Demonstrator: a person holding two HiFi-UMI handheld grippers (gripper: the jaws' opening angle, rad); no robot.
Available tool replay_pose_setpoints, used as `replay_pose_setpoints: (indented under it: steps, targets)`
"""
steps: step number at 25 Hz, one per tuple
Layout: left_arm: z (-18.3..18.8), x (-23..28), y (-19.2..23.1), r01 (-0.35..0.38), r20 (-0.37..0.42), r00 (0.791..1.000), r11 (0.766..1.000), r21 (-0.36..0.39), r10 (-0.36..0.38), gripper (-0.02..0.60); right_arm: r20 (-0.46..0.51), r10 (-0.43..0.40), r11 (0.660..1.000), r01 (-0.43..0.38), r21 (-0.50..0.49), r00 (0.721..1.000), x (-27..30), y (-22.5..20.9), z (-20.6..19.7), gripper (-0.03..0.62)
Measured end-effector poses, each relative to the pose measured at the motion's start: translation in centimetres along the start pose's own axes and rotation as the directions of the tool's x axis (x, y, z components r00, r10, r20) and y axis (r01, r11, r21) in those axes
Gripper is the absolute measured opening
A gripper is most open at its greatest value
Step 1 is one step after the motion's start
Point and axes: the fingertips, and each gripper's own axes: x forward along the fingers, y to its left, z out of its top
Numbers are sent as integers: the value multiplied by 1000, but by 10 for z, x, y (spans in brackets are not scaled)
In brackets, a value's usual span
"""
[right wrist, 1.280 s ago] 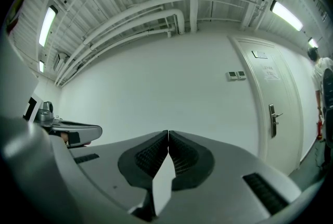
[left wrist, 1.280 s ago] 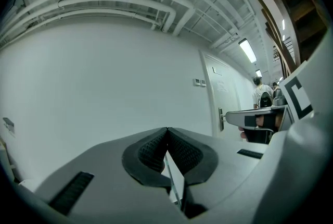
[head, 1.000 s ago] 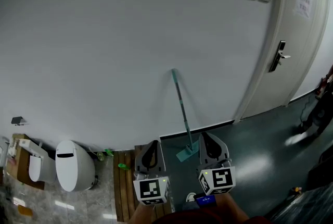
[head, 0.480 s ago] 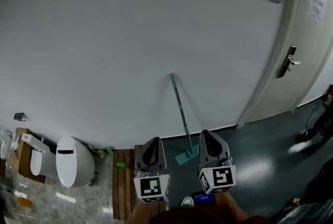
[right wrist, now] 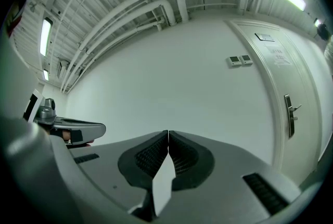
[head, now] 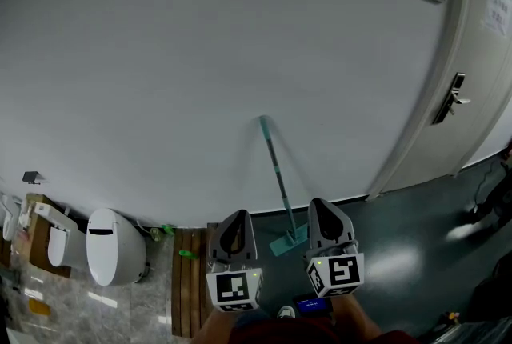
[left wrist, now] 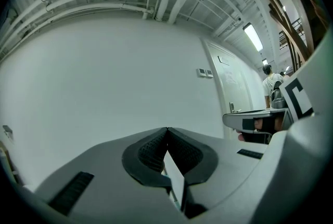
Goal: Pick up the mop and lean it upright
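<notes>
White wall (head: 200, 54) fills the head view, with a door (head: 472, 94) at 3 o'clock. A toilet (head: 112, 254) stands at 8 o'clock, beside a wooden slat mat (head: 186, 286). The mop (head: 277, 174) leans upright, its handle top against the wall and its teal head on the dark floor (head: 400, 230). The mop head sits between the two tools, at 2 o'clock of the left gripper (head: 234, 216) and 8 o'clock of the right gripper (head: 322, 205), touching neither. Both grippers have jaws closed together and empty.
</notes>
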Motion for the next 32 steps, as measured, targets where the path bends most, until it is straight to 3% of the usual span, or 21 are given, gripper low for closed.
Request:
replay_pose_setpoints:
  steps: [6,10,32]
  targets:
    - [-12,29,9,27,1,1000,1000,1,-27,14,-2,-6,999,6,-34,1000,22,-2,-5,18]
    - [-11,57,21,55,20,998,998,-36,-54,14,-7,-37,998,37,-46,999,45,-4,-8,18]
    - [-24,197,133,149,33,989,987,-63,-147,14,-13,-115,987,113,-117,993,216,19,-11,18]
